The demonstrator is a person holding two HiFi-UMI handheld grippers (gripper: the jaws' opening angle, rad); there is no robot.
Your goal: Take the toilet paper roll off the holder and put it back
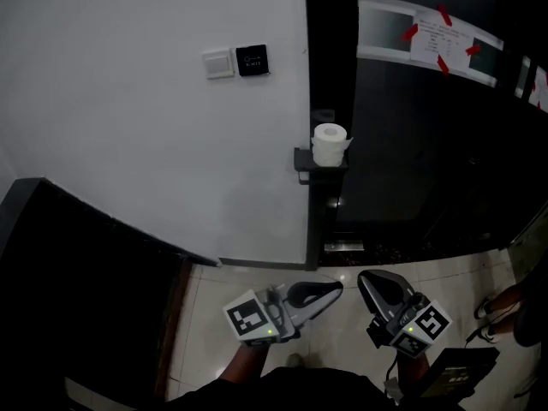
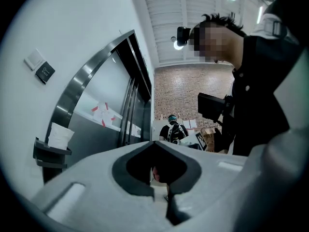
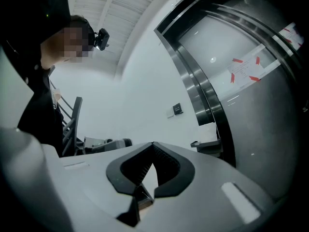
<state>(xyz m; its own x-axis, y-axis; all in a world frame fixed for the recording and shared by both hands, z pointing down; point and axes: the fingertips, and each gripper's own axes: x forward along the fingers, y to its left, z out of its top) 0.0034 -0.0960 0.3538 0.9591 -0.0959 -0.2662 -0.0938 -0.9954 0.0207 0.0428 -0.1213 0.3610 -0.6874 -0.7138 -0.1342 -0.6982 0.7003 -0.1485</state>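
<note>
White toilet paper roll (image 1: 329, 142) upright on the black holder (image 1: 318, 163), right at the vertical edge where pale wall (image 1: 128, 144) meets dark metal door frame (image 1: 330, 58). Holder's front lip jutting out just under the roll.

Well below it, over light floor tiles (image 1: 210, 315): left gripper (image 1: 336, 289), jaws pressed together at the tips, empty. Just beside it, right gripper (image 1: 366, 281), likewise closed tight and empty. Small gap between the two noses, both aimed up toward the holder.

Open floor and bare wall between the tips and the shelf. To the left, dark block (image 1: 77, 272) with a slanting edge down to the floor, well apart from both tools. Higher on the wall, left of the roll, white switch plate (image 1: 218, 62) touching a black card reader (image 1: 252, 60).
</note>
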